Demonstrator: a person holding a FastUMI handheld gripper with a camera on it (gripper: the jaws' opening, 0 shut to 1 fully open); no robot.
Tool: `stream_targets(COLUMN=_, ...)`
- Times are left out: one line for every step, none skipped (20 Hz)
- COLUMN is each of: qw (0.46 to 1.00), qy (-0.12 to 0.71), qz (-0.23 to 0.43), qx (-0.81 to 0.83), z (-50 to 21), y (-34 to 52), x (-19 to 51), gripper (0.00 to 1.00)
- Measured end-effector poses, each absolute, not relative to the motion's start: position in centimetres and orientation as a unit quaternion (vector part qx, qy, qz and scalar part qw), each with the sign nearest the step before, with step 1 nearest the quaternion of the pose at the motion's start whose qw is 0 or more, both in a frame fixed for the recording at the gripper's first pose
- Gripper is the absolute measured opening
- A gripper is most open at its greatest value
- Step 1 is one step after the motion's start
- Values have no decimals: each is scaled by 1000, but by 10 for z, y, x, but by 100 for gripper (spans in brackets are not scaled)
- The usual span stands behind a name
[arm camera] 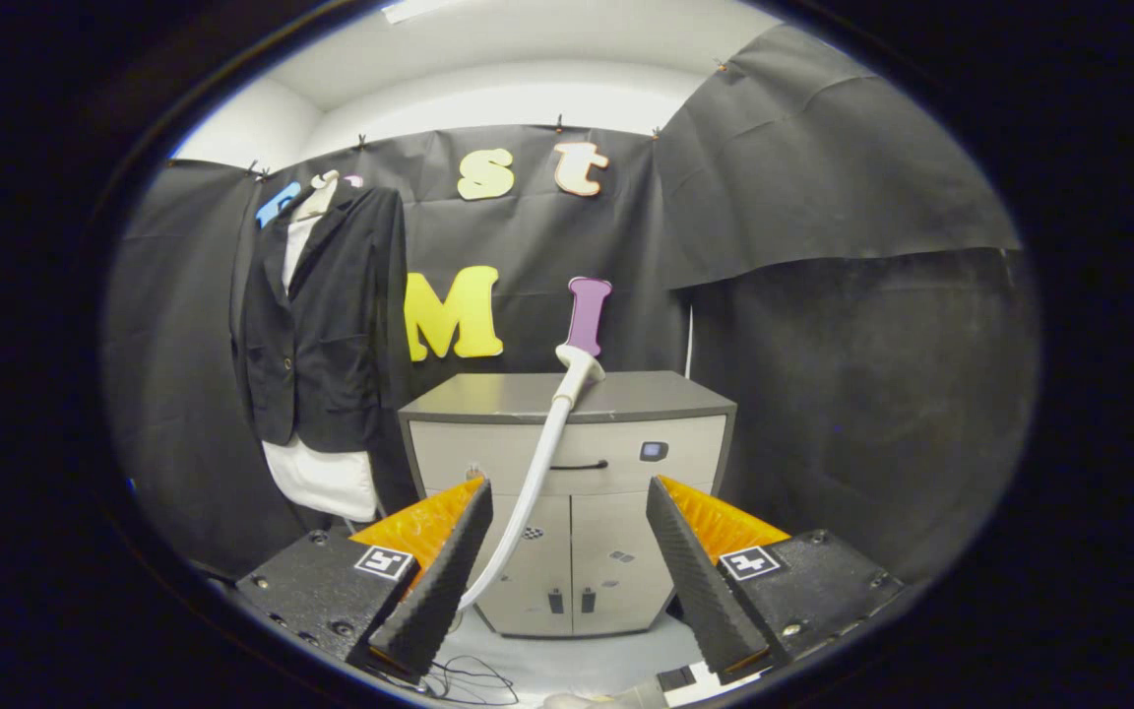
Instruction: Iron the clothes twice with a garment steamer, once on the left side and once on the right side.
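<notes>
garment steamer (pixel 579 366) on cabinet (pixel 567 394) beyond wide-spread, empty hand-held gripper (pixel 567 502), jacket (pixel 326 315) further left

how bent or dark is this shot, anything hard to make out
Gripper view: fisheye bends the cabinet edges; the black jacket nearly merges with the dark wall, its folds lost; the steamer and hose stay sharp; the open gripper is crisp, no glare.

Cloth-walled recording booth; grey cabinet (pixel 567 492); hung jacket (pixel 321 315)
</notes>
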State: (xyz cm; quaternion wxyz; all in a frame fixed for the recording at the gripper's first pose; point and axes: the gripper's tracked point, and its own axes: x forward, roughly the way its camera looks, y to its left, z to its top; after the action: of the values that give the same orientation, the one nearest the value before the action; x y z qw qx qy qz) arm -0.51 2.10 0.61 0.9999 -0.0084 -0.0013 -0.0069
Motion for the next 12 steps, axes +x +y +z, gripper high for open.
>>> stream_targets(qw=1000, qy=-1, qz=-7, qx=-7, z=7, y=21, x=-4, gripper=98)
stream_targets(qw=1000, qy=0, qz=-7, qx=-7, z=7, y=23, x=-4, gripper=98)
stream_targets(qw=1000, qy=0, qz=-9, qx=-7, z=8, y=23, x=-4, gripper=98)
stream_targets(qw=1000, qy=-1, qz=-10, qx=-8, z=10, y=24, x=-5, gripper=98)
stream_targets(qw=1000, qy=-2, qz=-11, qx=-9, z=10, y=26, x=-5, gripper=98)
stream_targets(qw=1000, qy=-4, qz=-13, qx=-8, z=13, y=26, x=-5, gripper=98)
stream_targets(qw=1000, qy=-6, qz=-18, qx=-6, z=14, y=26, x=-4, gripper=98)
stream_targets(qw=1000, qy=-7, qz=-21, qx=-4, z=17, y=26, x=-3, gripper=98)
stream_targets(qw=1000, qy=-9, qz=-22, qx=-1, z=19, y=27, x=-2, gripper=98)
stream_targets(qw=1000, qy=-9, qz=-24, qx=1, z=23, y=28, x=0, gripper=98)
stream_targets(qw=1000, qy=-10, qz=-27, qx=2, z=27, y=27, x=2, gripper=98)
stream_targets(qw=999, qy=-10, qz=-32, qx=2, z=32, y=25, x=5, gripper=98)
